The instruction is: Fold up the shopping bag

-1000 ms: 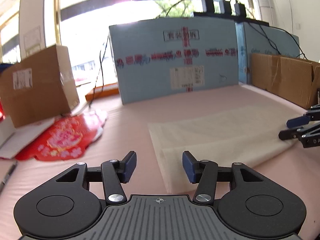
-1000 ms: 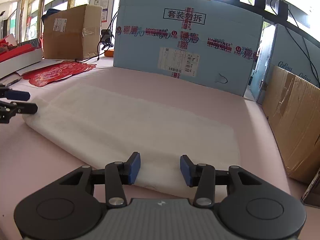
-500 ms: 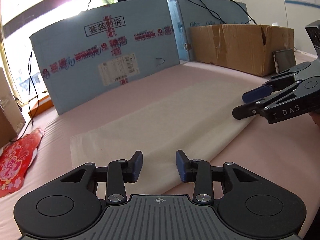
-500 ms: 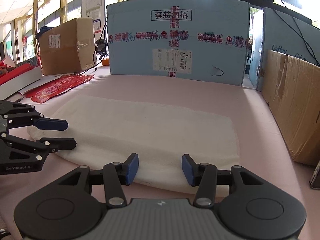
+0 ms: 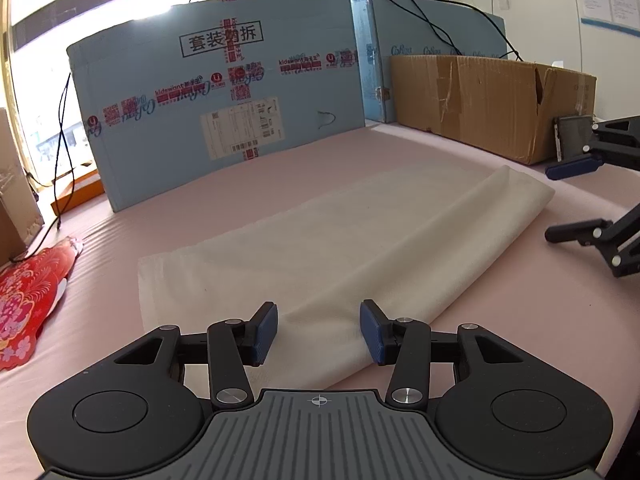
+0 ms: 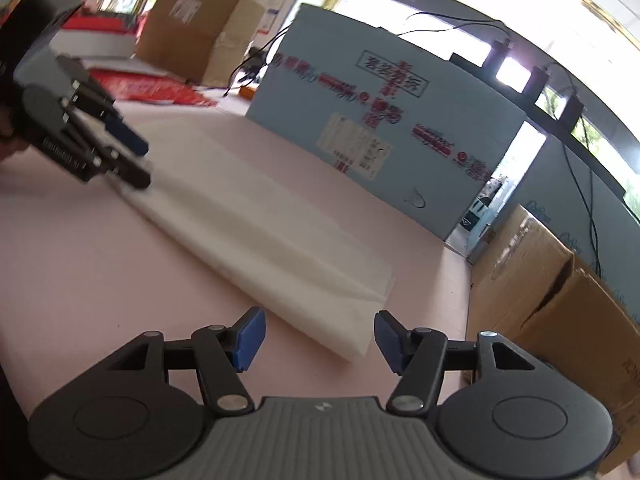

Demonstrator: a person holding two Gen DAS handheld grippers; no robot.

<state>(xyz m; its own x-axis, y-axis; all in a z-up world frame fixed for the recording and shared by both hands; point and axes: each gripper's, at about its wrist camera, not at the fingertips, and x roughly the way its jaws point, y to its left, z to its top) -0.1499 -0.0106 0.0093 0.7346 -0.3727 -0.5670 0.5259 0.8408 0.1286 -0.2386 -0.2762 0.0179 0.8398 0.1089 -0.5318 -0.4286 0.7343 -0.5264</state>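
The left gripper has its blue-padded fingers parted, just opened a little further, with the near end of the cream shopping bag lying between them; the pads stand clear of the cloth on both sides and do not press it. The right gripper also has its fingers spread, lately widening, and the bag's near corner lies in the gap without being pinched. The bag lies flat and folded into a long strip on the pink counter, running from one gripper to the other, one long side rolled into a soft fold. In the left wrist view the right gripper shows at the far right edge, just beyond the bag's far end. Behind the bag stands a pale blue carton with red tape and a shipping label, and to its right a worn brown cardboard box. A red printed sheet lies at the counter's left.
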